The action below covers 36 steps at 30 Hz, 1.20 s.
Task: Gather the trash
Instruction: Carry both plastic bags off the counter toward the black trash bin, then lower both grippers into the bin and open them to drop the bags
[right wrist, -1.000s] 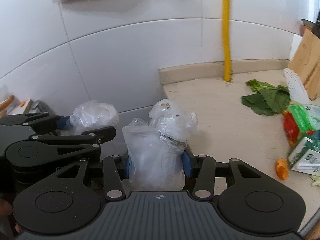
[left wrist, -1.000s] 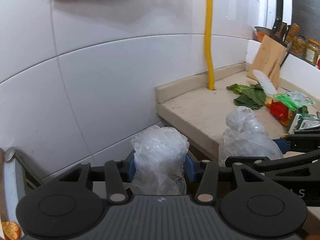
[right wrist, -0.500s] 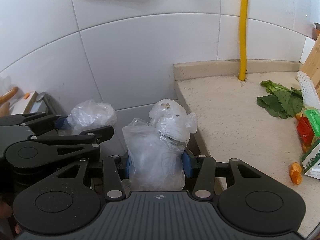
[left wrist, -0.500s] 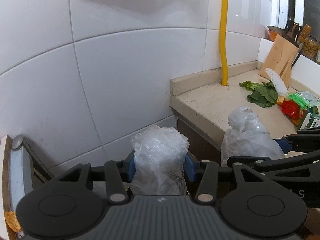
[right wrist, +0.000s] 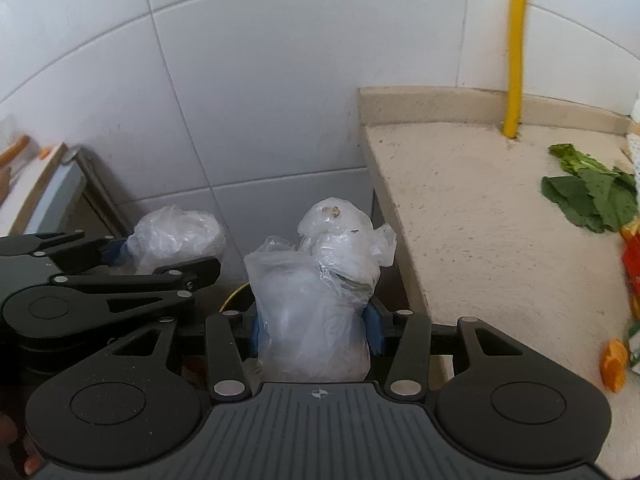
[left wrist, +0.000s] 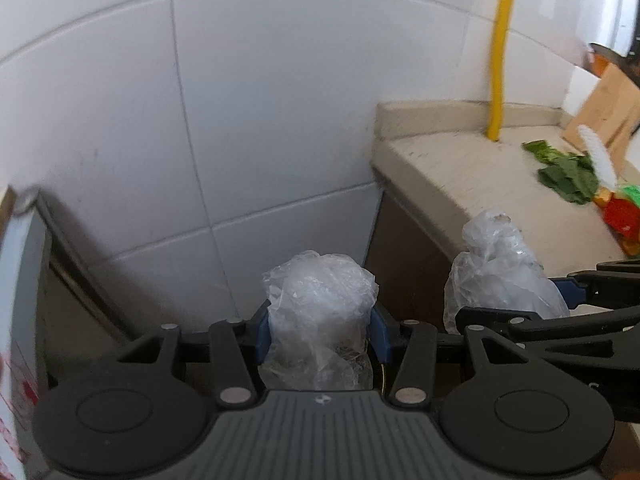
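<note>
Plastic gathered in the left gripper [left wrist: 320, 336] was one bunched bag edge [left wrist: 320, 320], jaws clamped on it; the right gripper [right wrist: 316, 330] pinched another bunch [right wrist: 316, 300], probably holding the trash bag off the desk [right wrist: 480, 220].

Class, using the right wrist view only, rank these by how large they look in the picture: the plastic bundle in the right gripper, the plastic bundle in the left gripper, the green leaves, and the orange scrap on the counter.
1. Right gripper's plastic bundle, nearest the camera.
2. Left gripper's plastic bundle and green leaves: too alike to rank.
3. Orange scrap.
</note>
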Available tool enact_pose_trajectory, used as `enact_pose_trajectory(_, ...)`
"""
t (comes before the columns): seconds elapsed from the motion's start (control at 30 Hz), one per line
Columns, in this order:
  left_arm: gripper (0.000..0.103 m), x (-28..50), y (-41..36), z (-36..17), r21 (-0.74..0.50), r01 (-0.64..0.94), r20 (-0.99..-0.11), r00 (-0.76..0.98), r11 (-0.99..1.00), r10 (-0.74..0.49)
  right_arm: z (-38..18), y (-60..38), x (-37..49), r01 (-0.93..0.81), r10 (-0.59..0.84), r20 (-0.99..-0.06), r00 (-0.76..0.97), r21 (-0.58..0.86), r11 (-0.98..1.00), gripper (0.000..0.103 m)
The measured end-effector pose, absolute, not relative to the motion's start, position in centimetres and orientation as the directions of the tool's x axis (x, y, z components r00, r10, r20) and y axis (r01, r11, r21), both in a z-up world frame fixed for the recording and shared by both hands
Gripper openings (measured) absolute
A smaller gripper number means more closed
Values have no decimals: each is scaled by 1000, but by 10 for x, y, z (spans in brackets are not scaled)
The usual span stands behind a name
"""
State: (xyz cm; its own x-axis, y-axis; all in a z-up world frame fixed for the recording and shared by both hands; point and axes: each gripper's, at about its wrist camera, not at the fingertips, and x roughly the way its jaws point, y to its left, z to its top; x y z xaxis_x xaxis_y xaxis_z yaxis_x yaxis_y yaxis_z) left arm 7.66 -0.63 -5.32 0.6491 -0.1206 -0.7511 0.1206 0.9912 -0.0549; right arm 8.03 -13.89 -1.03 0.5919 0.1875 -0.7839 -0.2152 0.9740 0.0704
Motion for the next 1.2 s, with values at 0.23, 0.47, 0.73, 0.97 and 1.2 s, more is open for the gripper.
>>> enact_pose_trajectory(0.23, 42, 83, -3, -74, -84, 59, -782, 615, 995, -103, -30, -135, 96, -262, 203, -815, 542, 66, 963, 55)
enact_pose_trajectory(0.47, 42, 89, 2, -86, -76, 27, -793, 604, 997, -77, -45, -128, 105, -286, 211, -832, 513, 66, 956, 55)
enact_pose_trajectory(0.73, 42, 100, 19, -112, -73, -25, -820, 570, 997, -46, -58, -121, 119, -286, 209, -840, 500, 67, 956, 55)
enact_pose_trajectory(0.97, 42, 110, 22, -146, -56, -46, -848, 529, 997, -23, -84, -115, 135, -264, 177, -870, 460, 56, 963, 54)
enact_pose_trajectory(1.2, 42, 117, 27, -170, -57, -60, -868, 496, 997, -20, -119, -101, 154, -269, 161, -902, 401, 52, 962, 55)
